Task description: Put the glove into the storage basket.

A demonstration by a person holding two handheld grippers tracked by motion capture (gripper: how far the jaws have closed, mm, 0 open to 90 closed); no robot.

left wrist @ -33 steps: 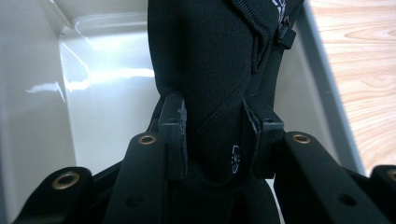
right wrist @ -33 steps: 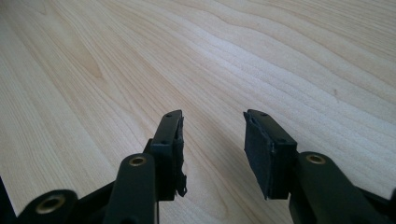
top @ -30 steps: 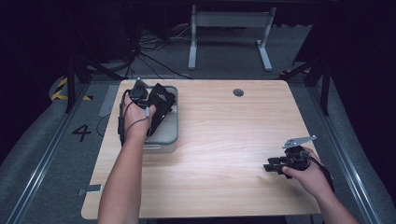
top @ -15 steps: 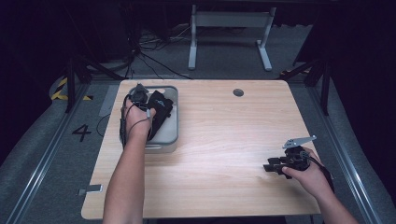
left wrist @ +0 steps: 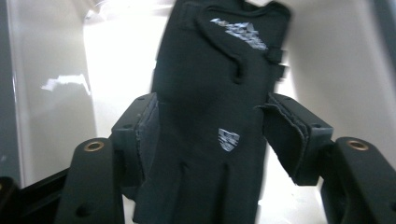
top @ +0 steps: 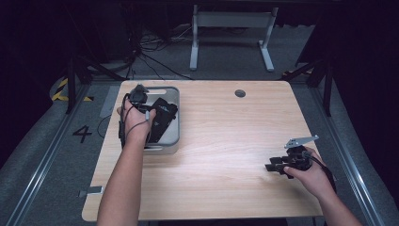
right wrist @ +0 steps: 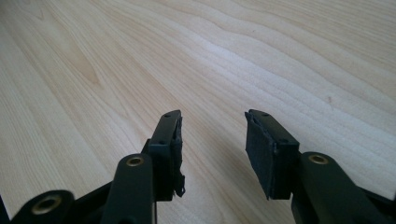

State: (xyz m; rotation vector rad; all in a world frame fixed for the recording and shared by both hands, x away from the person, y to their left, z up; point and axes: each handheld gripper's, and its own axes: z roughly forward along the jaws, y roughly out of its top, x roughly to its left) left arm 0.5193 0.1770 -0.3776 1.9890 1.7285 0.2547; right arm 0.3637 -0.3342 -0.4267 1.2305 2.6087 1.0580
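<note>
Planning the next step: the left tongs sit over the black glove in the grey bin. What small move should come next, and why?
Probably lift the left tongs straight up out of the bin. Their jaws have just opened and stand either side of the glove, which lies on the bin floor, seemingly released.

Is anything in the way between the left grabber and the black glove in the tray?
Nothing visible. The left gripper has just been opening, and the black glove lies right between its fingers over the grey tray.
</note>
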